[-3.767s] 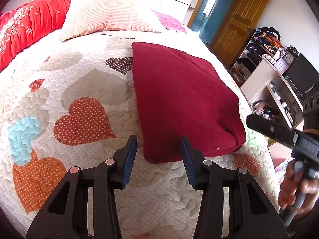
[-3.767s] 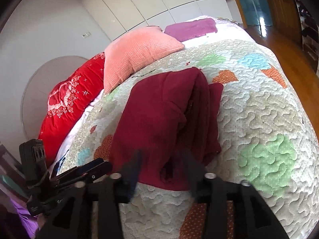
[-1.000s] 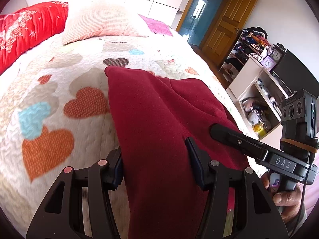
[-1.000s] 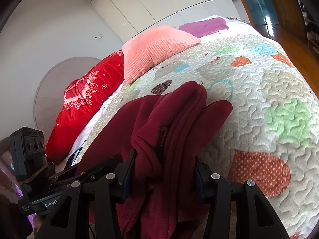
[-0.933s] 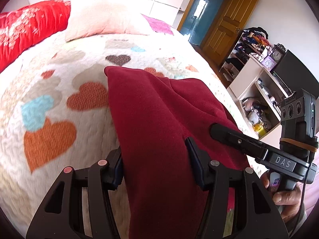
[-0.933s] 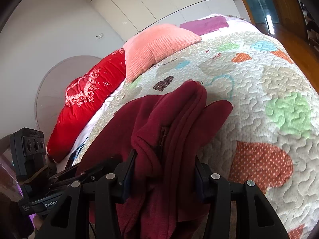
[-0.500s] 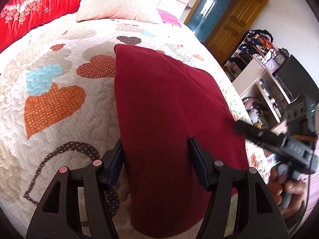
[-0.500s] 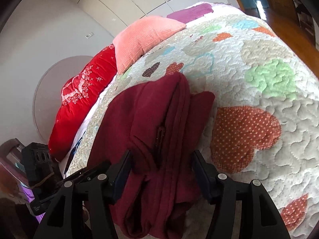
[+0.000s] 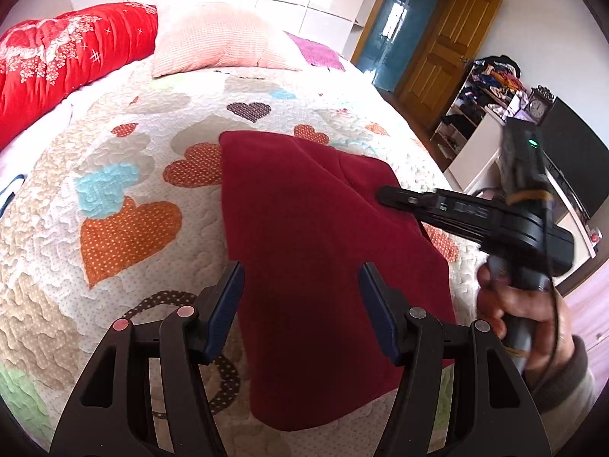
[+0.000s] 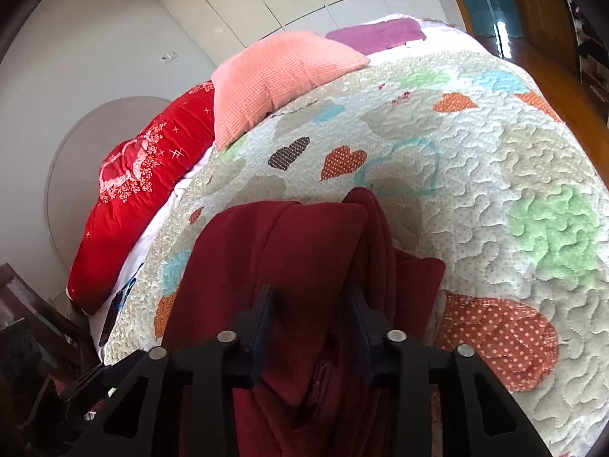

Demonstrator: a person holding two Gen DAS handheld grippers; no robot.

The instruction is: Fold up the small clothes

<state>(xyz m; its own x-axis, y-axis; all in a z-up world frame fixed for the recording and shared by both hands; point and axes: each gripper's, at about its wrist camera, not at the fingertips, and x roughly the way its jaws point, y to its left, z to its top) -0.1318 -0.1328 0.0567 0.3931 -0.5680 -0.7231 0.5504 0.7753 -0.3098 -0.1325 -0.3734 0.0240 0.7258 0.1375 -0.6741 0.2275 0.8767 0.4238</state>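
1. The dark red garment (image 9: 323,236) lies folded lengthwise on the heart-patterned quilt (image 9: 125,228), near the bed's near right edge, its near end hanging toward the cameras.
2. The left gripper (image 9: 300,297) stands wide open, its blue pads straddling the garment's near end; the cloth fills the gap, but the pads do not appear to press it.
3. The right gripper (image 10: 310,316) has just been closing and now sits narrow, with a thick bunch of the red cloth between its jaws. Blur there makes it hard to be sure, but it looks like a real pinch.
4. The step in hand seems to be taking hold of the near end for the next fold. Done well, the right grip catches all layers, not just the top one.
5. The left gripper should close on the matching corner at the same depth, so the edge lifts level.
6. Both should then carry the end toward the pink pillow (image 9: 217,42) evenly, keeping the side edges aligned.
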